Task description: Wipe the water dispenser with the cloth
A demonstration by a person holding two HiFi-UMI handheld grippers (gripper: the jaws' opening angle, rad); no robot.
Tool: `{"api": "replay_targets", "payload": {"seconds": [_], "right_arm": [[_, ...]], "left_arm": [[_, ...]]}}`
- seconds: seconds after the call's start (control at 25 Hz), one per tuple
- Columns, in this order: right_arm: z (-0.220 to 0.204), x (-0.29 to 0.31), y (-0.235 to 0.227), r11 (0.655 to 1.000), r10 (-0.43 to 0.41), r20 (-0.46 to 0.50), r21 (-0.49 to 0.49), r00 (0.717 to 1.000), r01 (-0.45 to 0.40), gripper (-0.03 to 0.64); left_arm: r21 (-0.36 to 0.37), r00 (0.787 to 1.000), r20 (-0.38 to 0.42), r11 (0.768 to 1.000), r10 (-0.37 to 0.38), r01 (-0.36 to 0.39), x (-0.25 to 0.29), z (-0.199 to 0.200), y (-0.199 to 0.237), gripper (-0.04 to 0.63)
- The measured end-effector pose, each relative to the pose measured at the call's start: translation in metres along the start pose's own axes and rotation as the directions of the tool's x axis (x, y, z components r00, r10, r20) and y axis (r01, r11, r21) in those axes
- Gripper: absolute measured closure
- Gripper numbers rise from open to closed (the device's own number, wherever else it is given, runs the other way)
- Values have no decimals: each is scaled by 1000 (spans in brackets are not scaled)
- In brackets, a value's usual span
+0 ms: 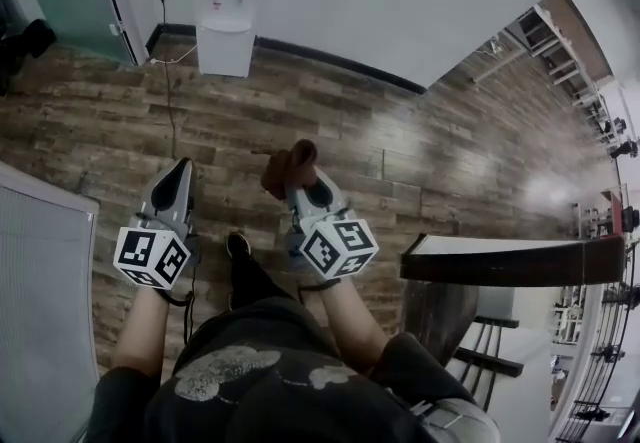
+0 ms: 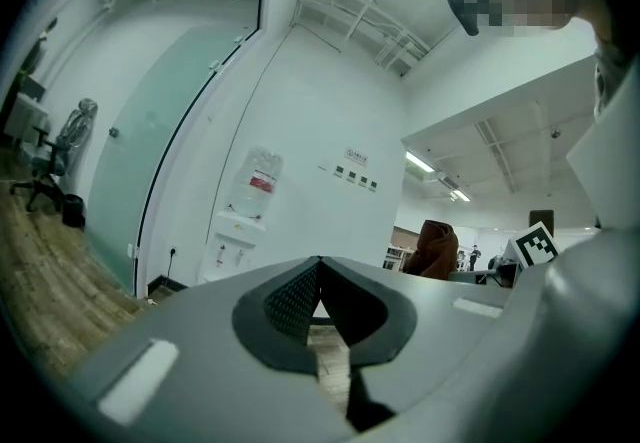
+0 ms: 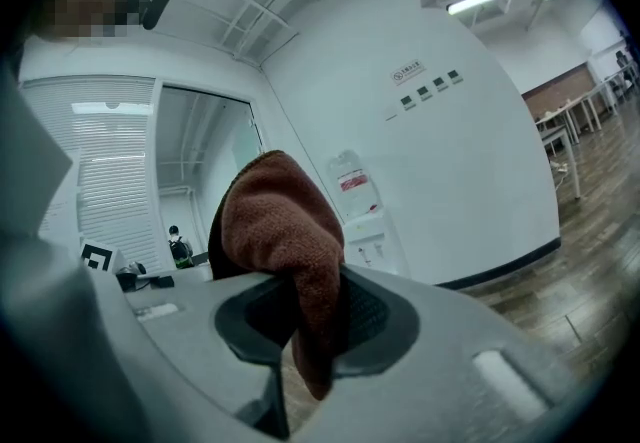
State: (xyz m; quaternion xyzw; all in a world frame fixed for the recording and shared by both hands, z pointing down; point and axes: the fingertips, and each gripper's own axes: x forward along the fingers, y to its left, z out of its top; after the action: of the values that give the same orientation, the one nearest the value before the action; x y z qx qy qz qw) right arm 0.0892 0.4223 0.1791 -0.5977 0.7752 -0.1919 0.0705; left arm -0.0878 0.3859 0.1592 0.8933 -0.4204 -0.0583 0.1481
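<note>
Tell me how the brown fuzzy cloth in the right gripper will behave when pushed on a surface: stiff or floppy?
Probably floppy: the brown fuzzy cloth bunches above the right gripper and a tail droops below the jaws. Likely light, since one pinch carries it. Its nap looks grippy, so it should hardly slip.

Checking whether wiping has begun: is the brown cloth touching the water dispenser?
Apart. In the head view, bare wood floor lies between the cloth, clamped in the right gripper, and the water dispenser at the wall.

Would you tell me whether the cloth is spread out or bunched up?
Bunched up: the cloth is a crumpled wad clamped in the right gripper.
</note>
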Motion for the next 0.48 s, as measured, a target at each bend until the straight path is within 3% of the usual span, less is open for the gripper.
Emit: {"api": "replay_targets", "payload": {"seconds": [0.48], "right_arm": [[5,-63,21,998,-7,-13,-58,1000,6,557]], "left_arm": [[-14,999,33,999,-41,42,-45,2,-50,577]]}}
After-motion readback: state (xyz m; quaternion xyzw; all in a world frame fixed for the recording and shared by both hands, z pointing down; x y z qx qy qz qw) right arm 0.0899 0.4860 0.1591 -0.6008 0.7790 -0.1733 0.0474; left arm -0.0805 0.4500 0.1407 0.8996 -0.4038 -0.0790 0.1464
